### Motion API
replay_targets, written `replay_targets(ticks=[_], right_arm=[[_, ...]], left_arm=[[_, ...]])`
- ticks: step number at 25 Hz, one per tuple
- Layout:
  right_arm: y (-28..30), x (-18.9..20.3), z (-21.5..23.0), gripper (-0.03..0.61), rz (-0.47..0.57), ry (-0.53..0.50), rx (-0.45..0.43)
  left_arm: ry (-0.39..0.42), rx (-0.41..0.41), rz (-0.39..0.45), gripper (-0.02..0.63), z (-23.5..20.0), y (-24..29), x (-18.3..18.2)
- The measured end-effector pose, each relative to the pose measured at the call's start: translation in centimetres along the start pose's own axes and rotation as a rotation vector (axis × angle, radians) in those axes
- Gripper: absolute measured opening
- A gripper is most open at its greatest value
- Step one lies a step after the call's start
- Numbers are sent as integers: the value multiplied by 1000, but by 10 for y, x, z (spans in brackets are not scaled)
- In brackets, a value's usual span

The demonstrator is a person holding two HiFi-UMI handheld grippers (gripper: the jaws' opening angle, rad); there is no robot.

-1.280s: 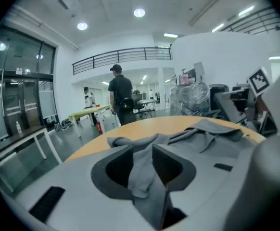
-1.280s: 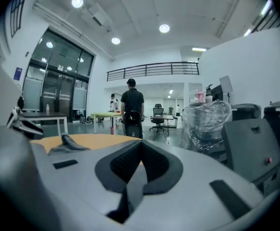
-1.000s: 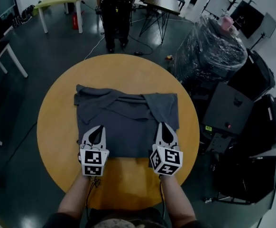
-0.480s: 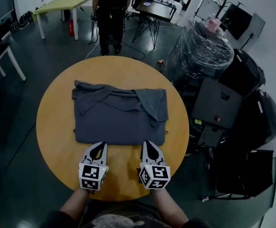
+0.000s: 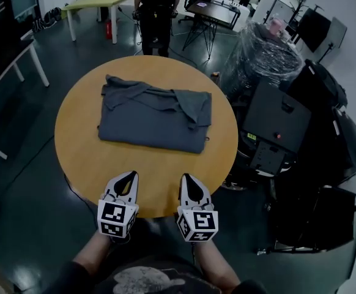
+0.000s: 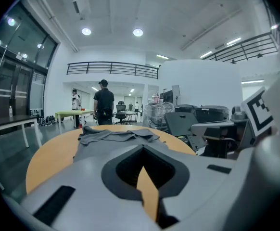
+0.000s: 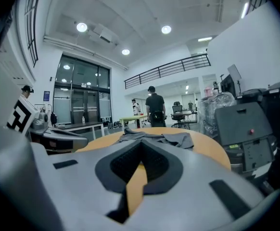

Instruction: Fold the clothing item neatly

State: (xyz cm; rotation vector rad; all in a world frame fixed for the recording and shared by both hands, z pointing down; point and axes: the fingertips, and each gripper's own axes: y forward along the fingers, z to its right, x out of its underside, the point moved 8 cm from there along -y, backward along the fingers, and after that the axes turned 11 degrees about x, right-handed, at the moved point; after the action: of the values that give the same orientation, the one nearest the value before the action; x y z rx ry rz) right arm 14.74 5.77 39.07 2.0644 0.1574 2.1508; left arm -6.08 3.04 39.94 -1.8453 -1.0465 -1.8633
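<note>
A dark grey shirt lies folded into a rough rectangle on the round wooden table, its sleeves tucked across the far side. It shows low and flat in the left gripper view and in the right gripper view. My left gripper hangs over the table's near edge, jaws shut and empty. Beside it my right gripper is also shut with nothing in it. Both are well short of the shirt, not touching it.
A person in black stands beyond the table's far side. A wrapped bundle and black cases crowd the right. A green table stands far left, a white one at the left edge.
Both grippers have drawn back from the shirt's near edge to the table's near rim. The shirt lies flat on the table, let go.
</note>
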Motion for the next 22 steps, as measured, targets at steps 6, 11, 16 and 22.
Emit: replay_targets(ticks=[6,11,16,22], right_arm=[[-87,18,8,-11,-12,-34,-28],[-144,28,11,-11,10,-58,-27],[-186,43,13,-11,-3,-58,-40],[-211,47,9,-11,14,-54,-66]], left_arm=[[-19,49,0,8,80,-45,30],[4,68,31,8,128,-75,37],[14,68,38,8,164,-107,44],[21,34,40,8,181,-131,51]])
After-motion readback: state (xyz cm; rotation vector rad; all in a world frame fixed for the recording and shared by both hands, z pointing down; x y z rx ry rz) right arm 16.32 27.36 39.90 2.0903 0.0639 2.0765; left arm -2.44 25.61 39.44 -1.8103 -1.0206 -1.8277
